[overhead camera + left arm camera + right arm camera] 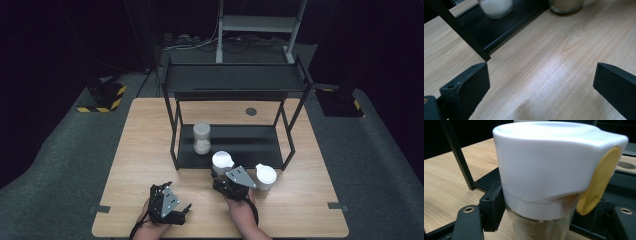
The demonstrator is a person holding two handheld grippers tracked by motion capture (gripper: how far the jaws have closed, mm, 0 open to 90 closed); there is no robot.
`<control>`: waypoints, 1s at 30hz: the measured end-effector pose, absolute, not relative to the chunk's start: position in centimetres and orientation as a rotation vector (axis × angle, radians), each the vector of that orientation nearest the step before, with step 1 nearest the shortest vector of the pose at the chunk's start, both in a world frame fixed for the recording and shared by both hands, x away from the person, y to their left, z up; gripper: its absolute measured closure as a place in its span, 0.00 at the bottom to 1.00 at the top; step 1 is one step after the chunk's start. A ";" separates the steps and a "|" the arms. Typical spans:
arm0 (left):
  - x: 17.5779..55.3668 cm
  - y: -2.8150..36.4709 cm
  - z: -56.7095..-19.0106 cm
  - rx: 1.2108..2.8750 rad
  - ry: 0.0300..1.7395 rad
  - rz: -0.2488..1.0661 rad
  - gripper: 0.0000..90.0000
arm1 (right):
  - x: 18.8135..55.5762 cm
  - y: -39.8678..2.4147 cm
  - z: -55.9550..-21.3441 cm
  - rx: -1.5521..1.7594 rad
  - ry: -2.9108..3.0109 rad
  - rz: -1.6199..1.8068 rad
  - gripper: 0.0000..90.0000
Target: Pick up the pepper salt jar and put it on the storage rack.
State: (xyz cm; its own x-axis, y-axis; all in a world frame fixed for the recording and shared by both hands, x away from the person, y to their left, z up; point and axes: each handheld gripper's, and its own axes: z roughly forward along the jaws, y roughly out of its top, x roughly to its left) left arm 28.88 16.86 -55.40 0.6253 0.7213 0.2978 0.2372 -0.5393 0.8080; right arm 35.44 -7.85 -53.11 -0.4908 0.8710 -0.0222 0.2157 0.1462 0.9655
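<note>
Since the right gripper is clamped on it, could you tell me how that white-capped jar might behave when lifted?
The jar looks like smooth glass, so probably slippery and breakable. Its big white cap may make it top-heavy. The right gripper grips just below it.

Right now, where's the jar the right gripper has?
In the high view the white-capped jar sits clamped in the right gripper at the front edge of the black rack, just left of a second white-capped jar on the table.
</note>
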 end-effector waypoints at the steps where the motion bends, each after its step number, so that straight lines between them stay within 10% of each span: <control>1: 28.9 16.9 -55.4 2.087 0.748 0.813 0.01 | 35.5 -7.9 -53.0 1.037 1.814 1.373 0.34; 30: 28.8 16.9 -55.4 2.085 0.738 0.808 0.01 | 37.5 -7.6 -50.4 1.040 1.786 1.399 0.34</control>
